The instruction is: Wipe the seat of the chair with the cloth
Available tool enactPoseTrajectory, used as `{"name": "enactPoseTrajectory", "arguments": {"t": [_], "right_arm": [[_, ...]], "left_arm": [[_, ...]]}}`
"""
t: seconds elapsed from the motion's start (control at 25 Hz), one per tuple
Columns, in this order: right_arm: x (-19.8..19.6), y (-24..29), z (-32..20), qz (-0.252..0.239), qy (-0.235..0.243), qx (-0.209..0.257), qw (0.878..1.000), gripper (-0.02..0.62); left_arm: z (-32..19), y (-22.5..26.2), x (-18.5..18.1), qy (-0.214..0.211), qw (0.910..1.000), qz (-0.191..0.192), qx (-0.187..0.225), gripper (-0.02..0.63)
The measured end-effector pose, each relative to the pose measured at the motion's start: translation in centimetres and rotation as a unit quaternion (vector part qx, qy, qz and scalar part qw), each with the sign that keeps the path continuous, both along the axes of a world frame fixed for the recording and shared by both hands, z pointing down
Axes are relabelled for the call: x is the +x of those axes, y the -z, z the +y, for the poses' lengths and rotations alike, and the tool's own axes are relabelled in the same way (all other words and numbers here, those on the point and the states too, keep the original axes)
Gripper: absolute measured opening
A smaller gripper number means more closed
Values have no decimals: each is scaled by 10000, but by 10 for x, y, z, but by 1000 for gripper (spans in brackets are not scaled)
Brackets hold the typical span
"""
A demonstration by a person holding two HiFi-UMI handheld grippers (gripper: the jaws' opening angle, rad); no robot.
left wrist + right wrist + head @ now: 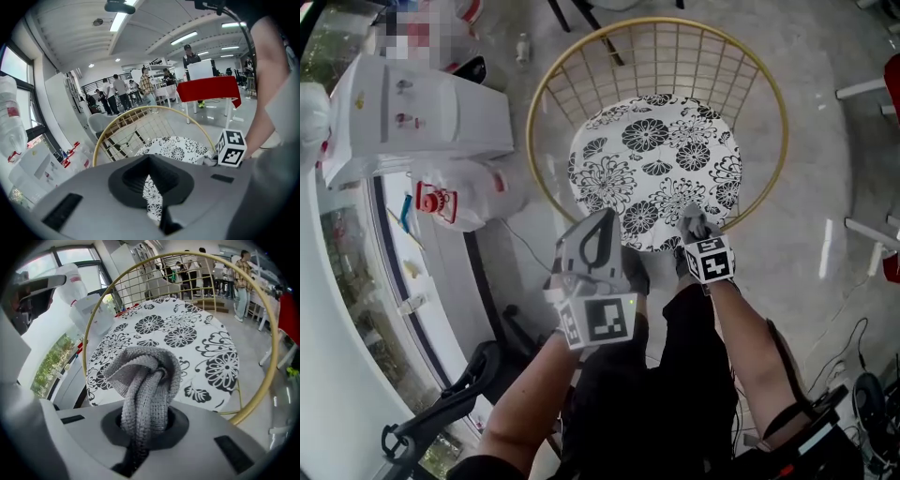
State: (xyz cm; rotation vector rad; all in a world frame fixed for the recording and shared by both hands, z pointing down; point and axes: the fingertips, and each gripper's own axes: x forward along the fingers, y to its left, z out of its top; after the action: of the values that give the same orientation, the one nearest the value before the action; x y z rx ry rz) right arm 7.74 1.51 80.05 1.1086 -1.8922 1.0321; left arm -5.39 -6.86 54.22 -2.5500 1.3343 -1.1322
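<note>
The chair has a round gold wire frame (546,84) and a white seat cushion with black flowers (661,164). My right gripper (698,234) hovers over the seat's near edge, shut on a bunched grey knitted cloth (143,376) that sticks out past the jaws above the cushion (187,333). The cloth (694,221) also shows in the head view, at the cushion's rim. My left gripper (598,234) is held to the left of the right one, just off the seat's near-left edge. Its jaws stand together with nothing between them, and the left gripper (152,187) points toward the cushion (178,147).
A white box-like unit (422,112) and a plastic bag (469,192) stand on the floor left of the chair, beside a window ledge. White furniture legs (862,89) are at the right. A red-draped table (208,89) and several people (117,91) are beyond the chair.
</note>
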Motion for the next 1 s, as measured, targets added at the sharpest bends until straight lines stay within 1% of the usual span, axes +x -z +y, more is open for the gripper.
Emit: {"name": "enactPoseTrajectory", "arguments": {"t": [0.16,0.32,0.44,0.52,0.64,0.8,0.92,1.0], "right_arm": [[33,2,-2,147,-270,20,9995,15],[55,10,-5,300,-440,91,9985,15],[58,20,-8,388,-346,211,9984,15],[52,29,-13,369,-257,313,9985,15],[19,45,-25,97,-43,484,9988,15],[-56,61,-40,-468,376,679,9959,15],[-113,65,-47,-861,692,691,9915,15],[-145,63,-50,-1013,937,687,9880,15]], "left_arm": [[-1,1,11,-82,10000,-9,12,3],[-3,5,16,-107,9999,13,42,3],[-5,12,16,-94,9999,23,89,3],[-7,17,11,-55,9999,6,140,3],[-9,24,-3,79,9998,-32,184,3],[-10,26,-29,281,9994,-112,194,3],[-10,24,-53,478,9984,-222,180,3],[-9,22,-67,608,9976,-276,167,3]]}}
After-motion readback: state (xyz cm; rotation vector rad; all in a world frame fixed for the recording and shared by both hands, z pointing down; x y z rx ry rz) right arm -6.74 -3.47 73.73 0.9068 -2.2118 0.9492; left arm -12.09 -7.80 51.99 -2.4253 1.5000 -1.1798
